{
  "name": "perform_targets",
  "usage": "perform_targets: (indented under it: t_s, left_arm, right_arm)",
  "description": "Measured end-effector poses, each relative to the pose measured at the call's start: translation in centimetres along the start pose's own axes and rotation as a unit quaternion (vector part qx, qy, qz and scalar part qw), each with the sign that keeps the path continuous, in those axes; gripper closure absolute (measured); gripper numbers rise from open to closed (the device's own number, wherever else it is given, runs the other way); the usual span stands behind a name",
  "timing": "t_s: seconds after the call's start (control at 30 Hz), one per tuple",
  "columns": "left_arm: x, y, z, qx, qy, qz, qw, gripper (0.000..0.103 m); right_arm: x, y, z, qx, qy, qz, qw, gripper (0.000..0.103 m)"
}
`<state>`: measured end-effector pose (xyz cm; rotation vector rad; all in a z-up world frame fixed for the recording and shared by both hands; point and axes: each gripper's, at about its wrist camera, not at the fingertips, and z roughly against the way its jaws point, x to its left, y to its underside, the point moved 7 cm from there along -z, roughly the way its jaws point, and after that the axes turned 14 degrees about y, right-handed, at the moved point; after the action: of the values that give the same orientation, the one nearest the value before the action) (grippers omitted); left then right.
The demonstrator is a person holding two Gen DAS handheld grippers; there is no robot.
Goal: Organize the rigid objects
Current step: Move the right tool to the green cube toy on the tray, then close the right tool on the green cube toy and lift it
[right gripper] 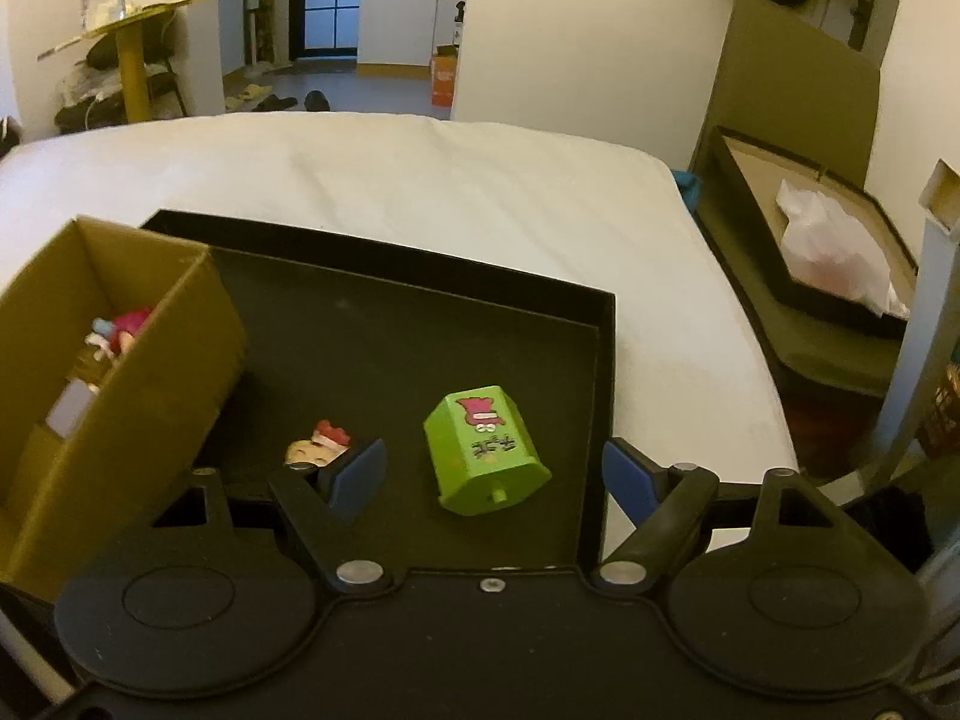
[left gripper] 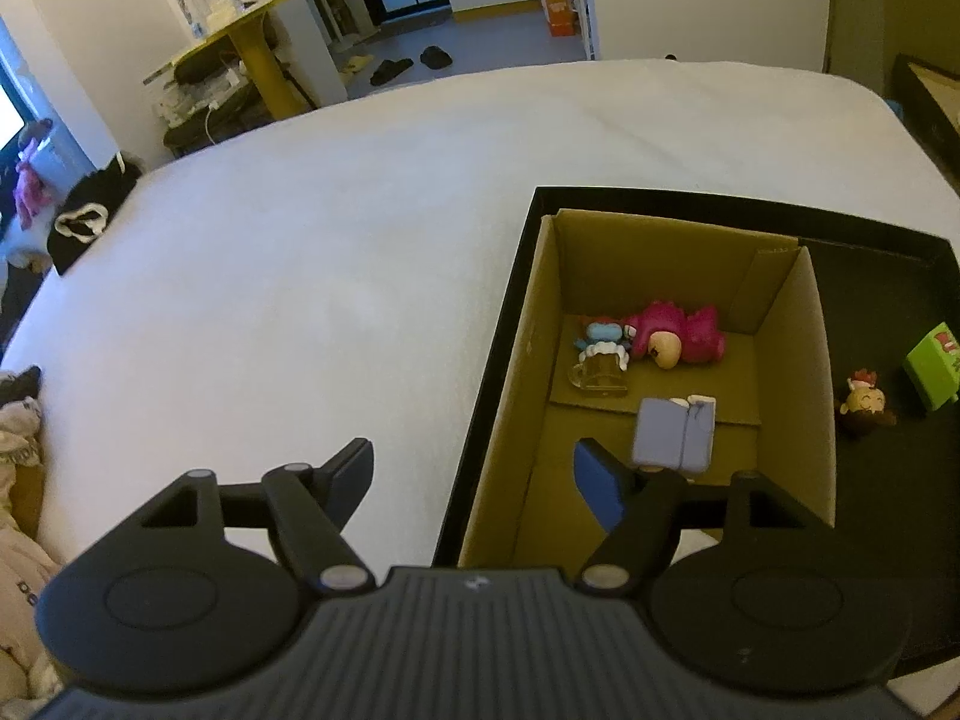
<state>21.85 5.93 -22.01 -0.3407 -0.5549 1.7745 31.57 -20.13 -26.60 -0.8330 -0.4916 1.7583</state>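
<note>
A brown cardboard box [left gripper: 516, 396] stands in a black tray [left gripper: 888, 312] on a white bed. In it lie a pink figure [left gripper: 678, 333], a small mug toy [left gripper: 600, 369] and a lilac block [left gripper: 675, 435]. On the tray floor lie a green box toy [right gripper: 486, 450] and a small smiling figure [right gripper: 318, 447]; both also show in the left wrist view [left gripper: 933, 366] [left gripper: 864, 405]. My left gripper [left gripper: 474, 474] is open and empty over the box's near left wall. My right gripper [right gripper: 495, 474] is open, its jaws standing either side of the green box toy, above it.
The white bed [left gripper: 300, 276] spreads left and behind the tray. Clothes lie at its left edge [left gripper: 78, 222]. A yellow side table [right gripper: 129, 48] stands beyond. A dark crate with a white bag [right gripper: 834, 246] sits right of the bed.
</note>
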Motion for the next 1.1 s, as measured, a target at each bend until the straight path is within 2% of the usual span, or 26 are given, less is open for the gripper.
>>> perform_targets:
  t_s: [0.1,0.2,0.5,0.8,0.93,1.0,1.1]
  left_arm:
    - [0.1,-0.2,-0.6,0.007,-0.018,0.005,0.9998,0.030]
    - [-0.1,-0.3,-1.1,0.013,-0.028,0.009,0.9995,0.030]
    - [-1.6,-0.8,-1.9,0.024,-0.051,-0.009,0.9984,0.030]
    - [-2.1,-1.2,-1.5,0.022,-0.065,-0.019,0.9975,0.030]
    - [-1.9,-1.4,-0.9,0.019,-0.072,-0.021,0.9970,0.030]
    - [-1.8,-1.3,-0.8,0.021,-0.072,-0.018,0.9970,0.030]
    - [-1.9,-1.2,-0.5,0.020,-0.070,-0.019,0.9971,0.030]
  right_arm:
    - [-0.1,0.0,-0.4,-0.005,0.012,0.010,1.000,0.024]
    - [-0.3,0.0,-0.9,0.005,0.000,-0.004,1.000,0.024]
    - [0.1,0.6,-3.3,0.006,0.015,0.021,1.000,0.027]
    - [1.8,0.7,-3.8,-0.020,0.034,0.069,0.997,0.029]
    - [2.1,1.0,-4.3,-0.010,0.034,0.076,0.996,0.034]
    - [2.0,1.2,-4.4,-0.005,0.035,0.082,0.996,0.053]
    - [1.5,1.2,-4.6,0.002,0.032,0.077,0.997,0.054]
